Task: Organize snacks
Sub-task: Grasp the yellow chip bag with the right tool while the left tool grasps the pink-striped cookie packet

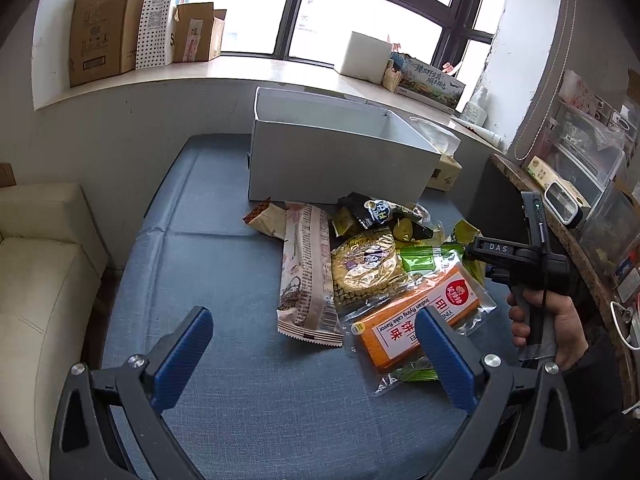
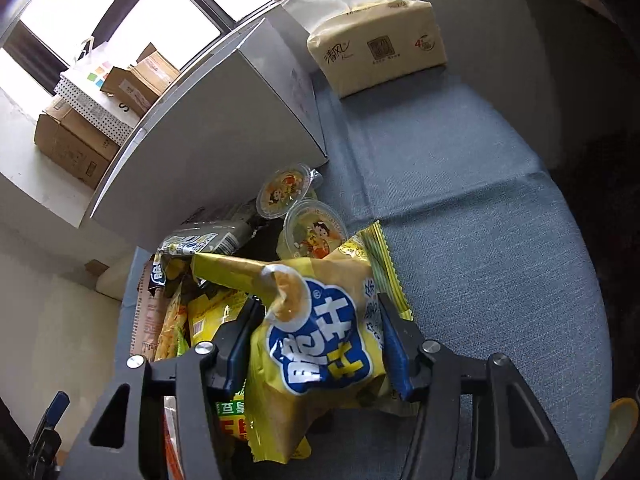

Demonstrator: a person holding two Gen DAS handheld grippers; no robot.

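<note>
A: Yellow foil is filling our right wrist view: the yellow snack bag [image 2: 320, 344] is sitting squarely between the right gripper [image 2: 320, 336] fingers, and both blue pads [image 2: 394, 356] are pressing its sides. We are clamping that bag.

B: Beyond it, at 12 o'clock, two jelly cups [image 2: 300, 208] are lying against the grey box [image 2: 224, 132], with the tissue pack [image 2: 380, 52] at 1 o'clock.

A: In the left wrist view, we are holding the left gripper [image 1: 314, 350] spread wide over the blue cloth [image 1: 200, 272], gripping nothing.

B: The orange cracker pack [image 1: 416, 320] is lying at 1 o'clock, its near end running behind the right-hand pad [image 1: 444, 360]; whether they are touching, we cannot tell. The long beige biscuit pack [image 1: 306, 276] is lying at 12 o'clock.
</note>
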